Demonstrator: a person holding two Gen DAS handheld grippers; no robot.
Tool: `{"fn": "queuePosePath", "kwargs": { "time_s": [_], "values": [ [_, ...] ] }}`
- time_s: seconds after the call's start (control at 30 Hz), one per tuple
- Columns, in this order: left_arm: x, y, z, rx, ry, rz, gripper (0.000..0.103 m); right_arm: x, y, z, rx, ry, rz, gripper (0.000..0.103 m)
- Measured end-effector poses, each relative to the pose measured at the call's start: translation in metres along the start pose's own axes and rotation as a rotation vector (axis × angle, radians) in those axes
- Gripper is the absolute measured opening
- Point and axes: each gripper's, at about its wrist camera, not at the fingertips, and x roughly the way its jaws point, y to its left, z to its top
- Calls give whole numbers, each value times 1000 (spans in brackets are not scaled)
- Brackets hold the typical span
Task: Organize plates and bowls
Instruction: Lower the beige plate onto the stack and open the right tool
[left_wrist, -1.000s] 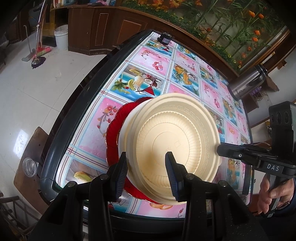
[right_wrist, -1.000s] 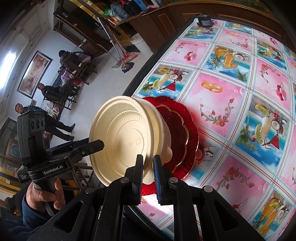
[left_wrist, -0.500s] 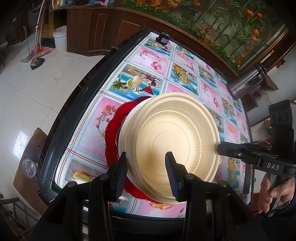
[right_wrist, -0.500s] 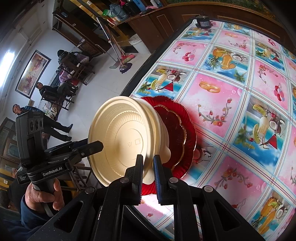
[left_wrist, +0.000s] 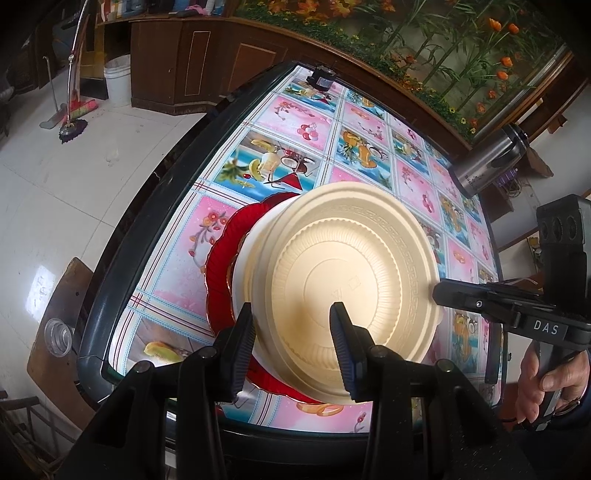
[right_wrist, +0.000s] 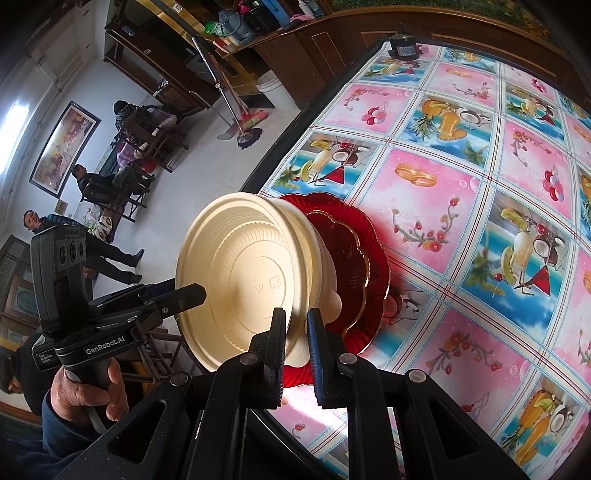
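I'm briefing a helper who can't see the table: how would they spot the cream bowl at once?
Look at the table with the pink-and-blue fruit-print cloth, at its near corner. There the red scalloped plate lies, and the cream bowl sits over it, gripped at its rim by the left gripper and the right gripper. It is the only pale, ribbed, deep dish; its neighbour is flat and red.

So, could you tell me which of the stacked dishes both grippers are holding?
The top cream bowl: the left gripper and the right gripper clamp its rim, while the red plate lies underneath on the table.

light: bright daylight | glare: floor | shadows: soft | edges: fisheye-warped, dark
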Motion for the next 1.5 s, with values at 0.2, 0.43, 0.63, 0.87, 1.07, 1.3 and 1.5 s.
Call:
{"fn": "queuePosePath", "kwargs": {
  "time_s": [0.2, 0.43, 0.63, 0.87, 1.07, 1.3, 1.5],
  "values": [
    [-2, -1, 0, 3, -6, 1, 39, -1, 0, 0, 0, -4, 1, 14],
    [-4, -2, 0, 6, -11, -4, 44, -4, 0, 0, 9, -11, 6, 15],
    [-5, -3, 0, 11, -14, -9, 48, -6, -1, -1, 16, -18, 7, 15],
    [-6, -6, -1, 23, -21, -2, 58, -6, -2, -1, 25, -21, 6, 16],
    [-9, -5, -2, 30, -41, -2, 68, -8, -4, -5, 37, -30, 6, 19],
    [-17, -5, 0, 39, -91, -11, 79, -21, -9, -11, 56, -70, -8, 22],
    [-21, -11, 3, 65, -124, -14, 87, -31, -16, -18, 77, -91, -28, 28]
  ]
}}
